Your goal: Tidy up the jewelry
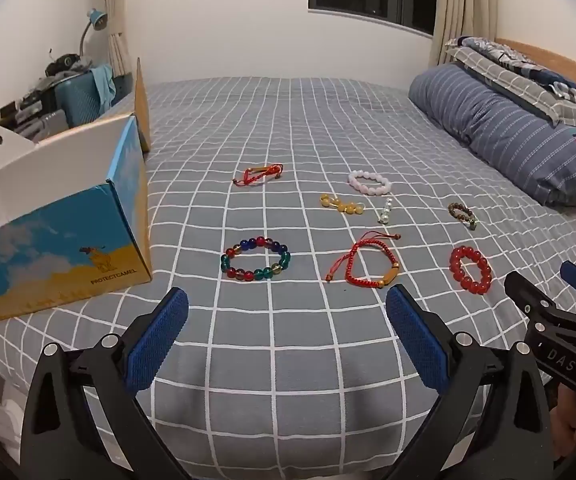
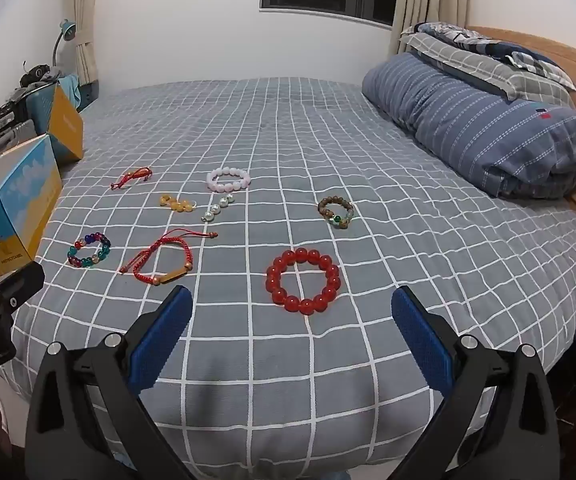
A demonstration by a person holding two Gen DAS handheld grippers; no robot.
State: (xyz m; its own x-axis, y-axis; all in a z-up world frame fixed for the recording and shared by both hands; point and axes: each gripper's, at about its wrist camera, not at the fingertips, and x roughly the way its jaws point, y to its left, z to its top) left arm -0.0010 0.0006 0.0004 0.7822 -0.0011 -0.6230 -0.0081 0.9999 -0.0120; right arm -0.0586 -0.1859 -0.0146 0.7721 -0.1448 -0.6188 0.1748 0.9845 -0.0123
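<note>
Several bracelets lie on the grey checked bed (image 1: 288, 360). A multicolour bead bracelet (image 1: 255, 264) (image 2: 89, 250) lies just beyond my left gripper (image 1: 288, 300), which is open and empty. A red bead bracelet (image 2: 303, 280) (image 1: 470, 273) lies just beyond my right gripper (image 2: 292, 304), also open and empty. Between them lies a red cord bracelet (image 1: 368, 264) (image 2: 164, 262). Farther off are a second red cord bracelet (image 1: 259, 174), a pink bead bracelet (image 1: 370, 182), yellow beads (image 1: 342, 205), pearl beads (image 1: 386, 210) and a brown bead bracelet (image 2: 336, 212).
An open blue and yellow cardboard box (image 1: 60, 248) (image 2: 12, 216) stands on the bed's left side. A rolled striped duvet (image 1: 508, 136) (image 2: 484, 128) and pillows lie at the right by the wooden headboard (image 2: 548, 52). A cluttered desk with a lamp (image 1: 96, 20) is behind the box.
</note>
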